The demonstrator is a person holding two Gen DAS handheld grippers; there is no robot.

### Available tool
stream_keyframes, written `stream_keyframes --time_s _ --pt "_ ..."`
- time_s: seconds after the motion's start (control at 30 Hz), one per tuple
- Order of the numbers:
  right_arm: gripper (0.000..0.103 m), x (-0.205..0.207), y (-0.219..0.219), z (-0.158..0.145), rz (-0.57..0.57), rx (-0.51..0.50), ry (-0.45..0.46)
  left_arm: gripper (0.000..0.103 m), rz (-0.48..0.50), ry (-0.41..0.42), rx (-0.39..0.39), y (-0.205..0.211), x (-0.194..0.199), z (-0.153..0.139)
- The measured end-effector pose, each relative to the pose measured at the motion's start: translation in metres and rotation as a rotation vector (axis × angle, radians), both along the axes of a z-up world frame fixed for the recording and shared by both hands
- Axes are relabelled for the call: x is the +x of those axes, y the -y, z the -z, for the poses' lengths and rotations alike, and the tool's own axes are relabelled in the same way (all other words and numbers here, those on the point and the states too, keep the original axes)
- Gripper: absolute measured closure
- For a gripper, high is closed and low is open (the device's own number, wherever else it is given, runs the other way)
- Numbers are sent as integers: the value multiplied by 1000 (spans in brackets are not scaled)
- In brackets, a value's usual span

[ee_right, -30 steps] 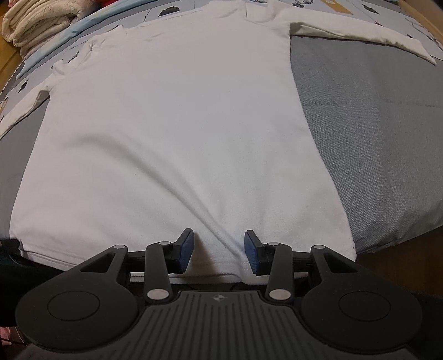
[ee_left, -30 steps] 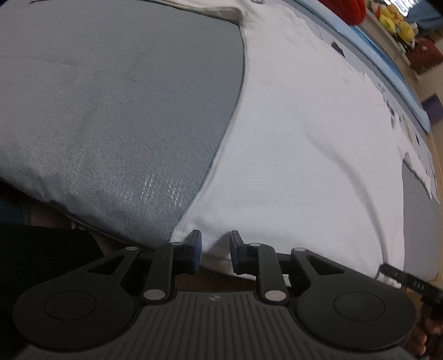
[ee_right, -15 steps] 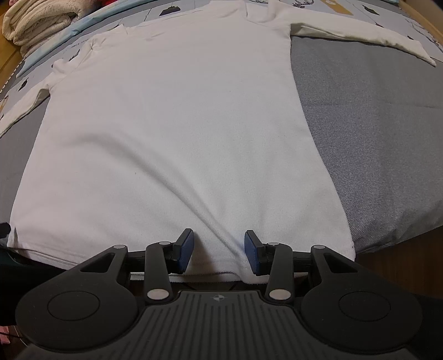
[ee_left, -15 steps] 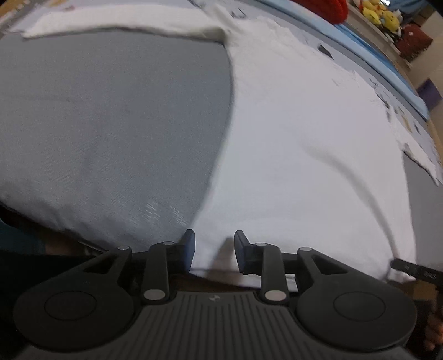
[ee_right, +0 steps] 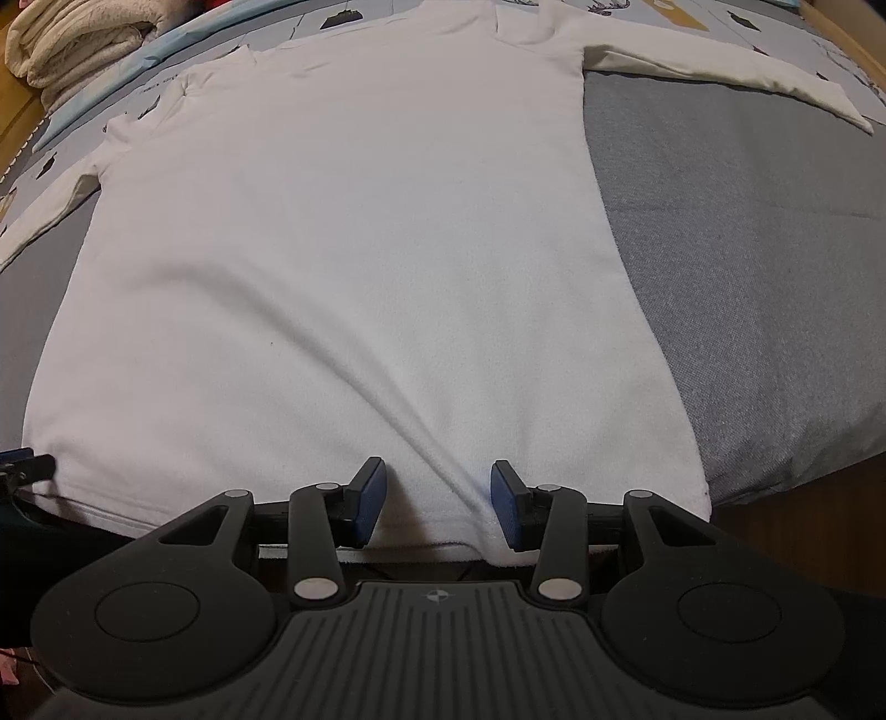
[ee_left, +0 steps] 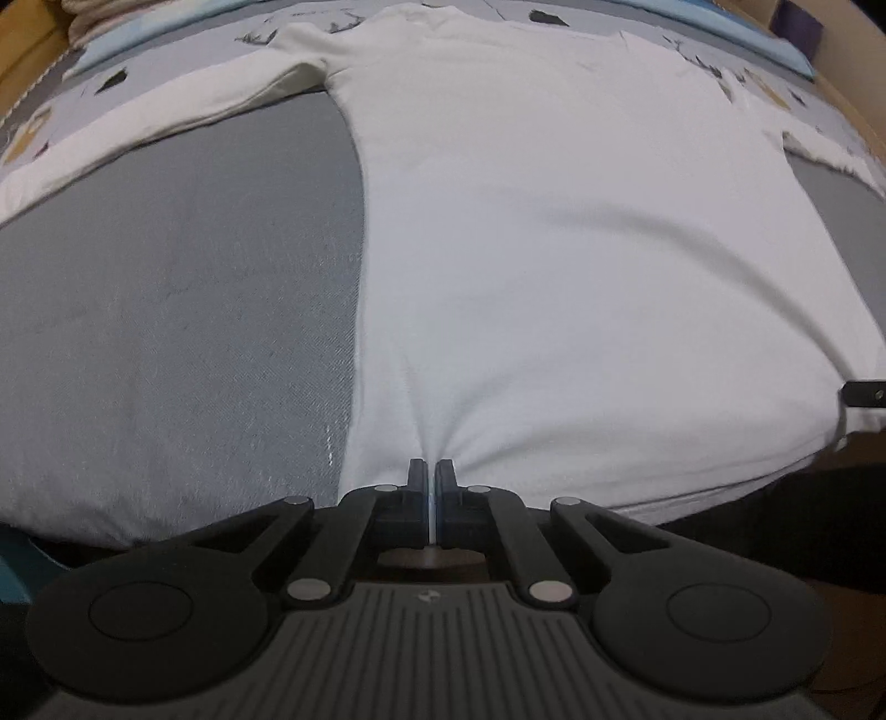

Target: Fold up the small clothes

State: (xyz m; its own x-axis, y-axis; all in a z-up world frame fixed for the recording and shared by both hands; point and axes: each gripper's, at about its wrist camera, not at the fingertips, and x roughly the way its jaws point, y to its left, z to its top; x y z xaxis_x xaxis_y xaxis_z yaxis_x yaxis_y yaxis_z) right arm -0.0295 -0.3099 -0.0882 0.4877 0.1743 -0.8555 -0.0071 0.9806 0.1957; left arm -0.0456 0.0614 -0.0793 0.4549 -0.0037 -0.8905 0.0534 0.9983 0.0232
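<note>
A white long-sleeved shirt (ee_left: 554,232) lies spread flat on a grey bed cover (ee_left: 166,310), sleeves stretched out to both sides. My left gripper (ee_left: 430,471) is shut on the shirt's bottom hem near its left corner, and the cloth puckers into the pads. In the right wrist view the same shirt (ee_right: 354,238) fills the frame. My right gripper (ee_right: 437,487) is open, its blue pads straddling the bottom hem near the right corner, with a crease running between them.
A folded cream blanket (ee_right: 72,44) sits at the far left corner of the bed. A patterned light-blue sheet (ee_left: 138,72) lies beyond the grey cover (ee_right: 747,277). The bed's near edge drops off just below both grippers.
My left gripper swung round to face straight up the shirt and closed on the hem. My right gripper stayed open in the same place at the hem.
</note>
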Motion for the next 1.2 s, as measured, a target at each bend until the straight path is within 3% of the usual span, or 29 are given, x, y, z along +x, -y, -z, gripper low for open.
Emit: stream_keyframes --time_s 0.2,0.3,0.37,0.4,0.47,0.5,0.63,0.73,0.87,0.9,0.93,1.03,1.13,1.2 --pt "60 -1 7 -3 26 11 9 102 9 -24 -3 -10 -7 -1" --pt "60 0 10 -3 47 9 10 101 -8 -50 -36 -17 -4 -1" --pt "59 1 12 -2 64 -1 5 99 -34 -22 -100 -22 -2 -9" --pt "59 1 14 -2 72 -8 5 96 -43 4 -134 -28 -3 -15" --pt "59 2 17 -3 93 -26 14 67 -77 66 -174 -36 -2 -25" --pt "59 2 19 -5 112 -38 26 67 -101 83 -164 -40 1 -26" --pt "58 1 39 -12 248 -83 78 68 -204 9 -122 -53 16 -7" --pt "57 0 49 -9 334 -137 76 98 -203 -57 -157 -56 17 6" --pt "58 1 57 -1 368 -148 32 99 -145 -10 -96 -44 11 1" --pt "74 4 58 1 359 -141 22 99 -153 -21 -96 -45 12 3" --pt "100 5 58 2 351 -130 18 99 -159 -31 -95 -46 13 5" --pt "102 4 61 4 358 -126 26 97 -158 -15 -83 -44 13 3" --pt "101 -3 62 1 400 -133 32 95 -111 133 -15 -31 6 -18" --pt "101 -7 62 -9 422 -134 98 89 -38 217 -17 -18 3 -28"
